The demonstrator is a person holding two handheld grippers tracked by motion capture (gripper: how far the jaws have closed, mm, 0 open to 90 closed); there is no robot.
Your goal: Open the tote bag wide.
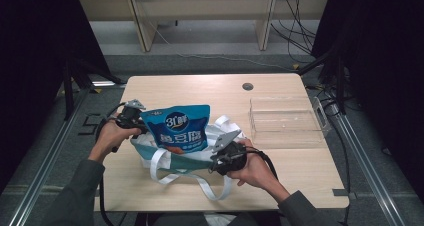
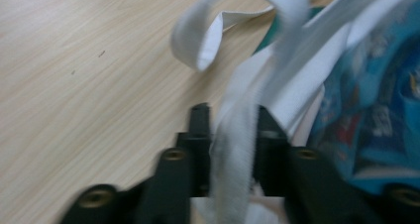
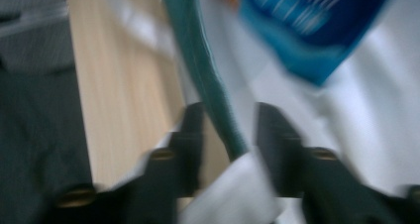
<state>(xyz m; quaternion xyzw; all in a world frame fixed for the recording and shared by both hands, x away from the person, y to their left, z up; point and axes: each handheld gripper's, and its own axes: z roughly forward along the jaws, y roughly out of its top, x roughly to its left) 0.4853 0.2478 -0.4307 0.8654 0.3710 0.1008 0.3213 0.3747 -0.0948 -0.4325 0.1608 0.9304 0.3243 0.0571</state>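
High view: a soft bag (image 1: 172, 161) lies on the counter (image 1: 200, 88), a light crinkly pouch (image 1: 179, 127) standing in its mouth — hold by the rim. Both forearms reach in low.

Left gripper view: left tongs (image 2: 229, 130) pinch a limp white strap (image 2: 237, 135).

Right gripper view: right tongs (image 3: 225, 130) clamp the teal rim (image 3: 208, 80).

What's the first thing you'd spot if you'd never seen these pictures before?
Probably the bright blue snack bag standing up out of a white and green tote bag near the front middle of the wooden table. The left gripper and the right gripper grip the bag's two sides. A clear plastic box sits to the right.
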